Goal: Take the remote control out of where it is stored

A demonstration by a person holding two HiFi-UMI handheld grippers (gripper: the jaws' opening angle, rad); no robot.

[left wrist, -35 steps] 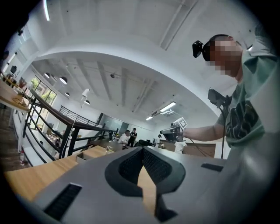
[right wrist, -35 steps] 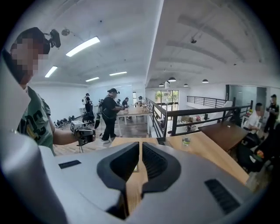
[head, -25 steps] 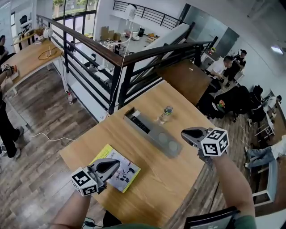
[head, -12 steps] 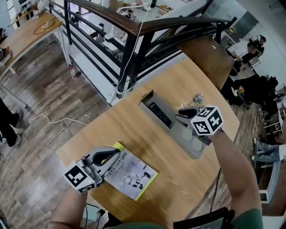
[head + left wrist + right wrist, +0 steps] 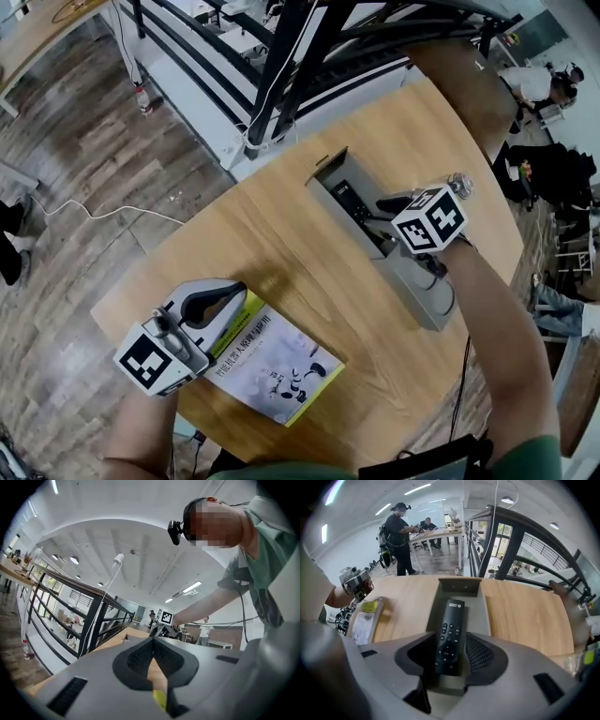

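A black remote control [image 5: 348,199] [image 5: 451,634] lies lengthwise in the far end of a long grey tray [image 5: 427,302] [image 5: 480,612] on the wooden table. My right gripper [image 5: 382,208] [image 5: 449,662] points steeply down into the tray. Its jaws have just been opening and now stand open on either side of the remote's near end, with the pads [image 5: 482,652] clear of it. My left gripper [image 5: 228,298] [image 5: 153,644] is held level over the near left of the table, at the corner of a booklet. It is shut, with nothing between its fingers.
A yellow-edged booklet [image 5: 274,361] [image 5: 363,619] lies on the table's near side. A water bottle [image 5: 457,180] stands just beyond the tray by my right gripper. A black railing [image 5: 298,37] runs past the table's far edge, with a drop to a lower floor. People stand at desks behind.
My right gripper has dropped from above the table's right side into the tray and opened around the remote. The left gripper has sunk and shifted left beside the booklet.
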